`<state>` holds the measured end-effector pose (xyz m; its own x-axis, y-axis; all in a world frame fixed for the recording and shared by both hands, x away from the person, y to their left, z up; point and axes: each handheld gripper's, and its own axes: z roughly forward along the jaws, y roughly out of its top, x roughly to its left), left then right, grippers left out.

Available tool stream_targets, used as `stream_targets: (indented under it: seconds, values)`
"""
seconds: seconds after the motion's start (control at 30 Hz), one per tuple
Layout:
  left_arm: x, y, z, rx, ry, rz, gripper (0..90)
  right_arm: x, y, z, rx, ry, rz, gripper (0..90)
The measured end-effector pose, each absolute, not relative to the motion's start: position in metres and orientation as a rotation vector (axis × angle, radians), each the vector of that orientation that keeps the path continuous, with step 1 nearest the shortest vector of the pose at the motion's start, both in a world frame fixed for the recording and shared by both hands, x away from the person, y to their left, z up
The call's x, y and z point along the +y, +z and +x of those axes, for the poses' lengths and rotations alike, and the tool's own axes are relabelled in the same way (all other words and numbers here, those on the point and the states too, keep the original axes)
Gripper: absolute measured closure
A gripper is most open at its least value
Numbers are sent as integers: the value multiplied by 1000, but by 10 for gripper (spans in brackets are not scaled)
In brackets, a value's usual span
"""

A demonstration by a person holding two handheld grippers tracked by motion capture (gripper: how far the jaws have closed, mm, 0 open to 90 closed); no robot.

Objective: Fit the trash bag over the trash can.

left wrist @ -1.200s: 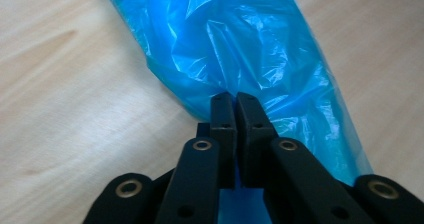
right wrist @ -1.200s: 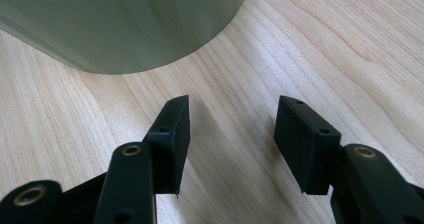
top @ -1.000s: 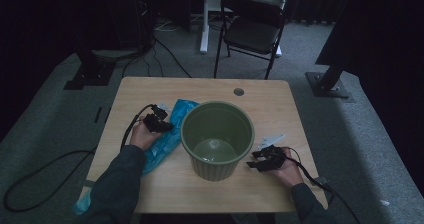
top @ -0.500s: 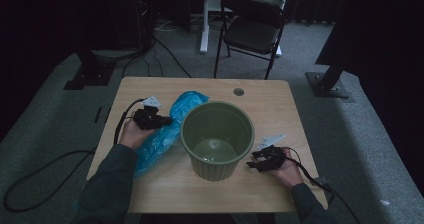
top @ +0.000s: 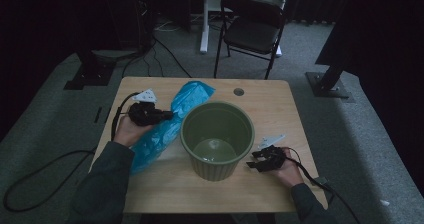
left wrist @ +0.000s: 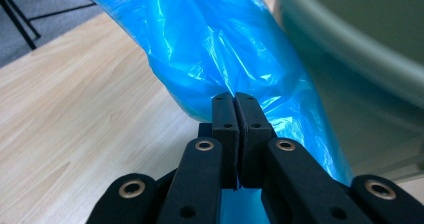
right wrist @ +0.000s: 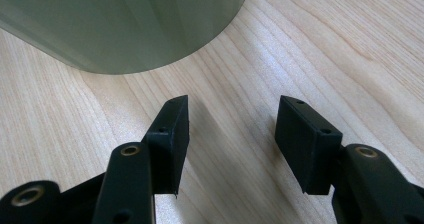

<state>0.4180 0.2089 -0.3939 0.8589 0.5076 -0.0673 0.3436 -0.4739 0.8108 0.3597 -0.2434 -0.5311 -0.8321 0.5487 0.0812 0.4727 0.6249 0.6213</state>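
**A:** From the high view, what have I got? I see the blue plastic bag [top: 165, 129] lying on the desk [top: 280, 109] just left of the green bin [top: 217, 136], with my left tongs [top: 167, 116] at the bag's edge and the right tongs [top: 252, 163] low by the bin's base.

**B:** And along the left gripper view?

**A:** There my left tongs [left wrist: 235, 101] are pinched tight on a fold of the bag [left wrist: 210, 39]; the film bunches up right at the tips. The bin's wall [left wrist: 360, 39] is close beside it.

**B:** Right gripper view?

**A:** My right tongs [right wrist: 232, 116] stand wide with nothing between them, above bare wood, the bin [right wrist: 125, 19] just ahead.

**B:** How will the bag behave?

**A:** I'd judge it very light, limp and slick, so it will sag and could slide out of a shallow pinch. I'd take a second hold on the rim with the right tongs, on a gathered fold rather than a single layer, to spread the mouth over the bin
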Motion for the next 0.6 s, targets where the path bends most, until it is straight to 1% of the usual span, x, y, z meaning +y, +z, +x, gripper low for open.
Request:
stream_targets:
  seconds: [0.27,0.3,0.6]
  values:
    - [216,-378,414,594,231,2086,885,-244,-531,360,2725,993,859,471]
    - [220,-371,412,579,230,2077,885,-244,-531,360,2725,993,860,470]
    - [227,-355,403,524,213,2059,885,-244,-531,360,2725,994,861,470]
